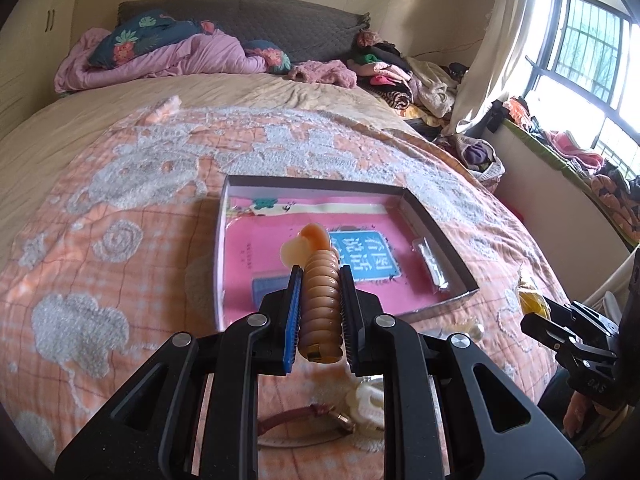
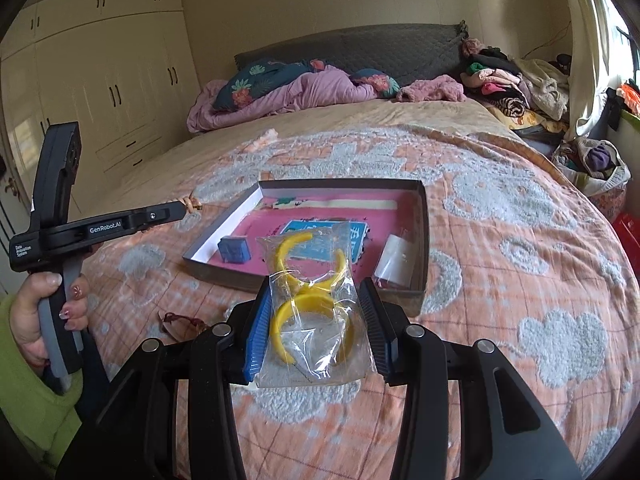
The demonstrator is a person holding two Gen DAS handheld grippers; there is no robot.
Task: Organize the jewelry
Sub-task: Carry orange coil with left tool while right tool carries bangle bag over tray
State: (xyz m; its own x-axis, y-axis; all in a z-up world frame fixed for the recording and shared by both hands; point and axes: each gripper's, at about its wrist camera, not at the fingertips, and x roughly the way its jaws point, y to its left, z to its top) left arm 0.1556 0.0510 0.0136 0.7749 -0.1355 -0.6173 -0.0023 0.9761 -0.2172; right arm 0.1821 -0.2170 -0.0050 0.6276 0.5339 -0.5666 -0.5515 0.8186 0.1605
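At lower centre the right gripper clamps a clear bag of yellow bangles, before the open box on the bedspread.

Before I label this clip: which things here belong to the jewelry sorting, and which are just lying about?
Part of the job:
- ribbed bracelet in the left gripper
- bagged yellow bangles in the right gripper
- open box
- blue case inside
- watch on the quilt

Lying about:
- pink duvet
- clothes pile
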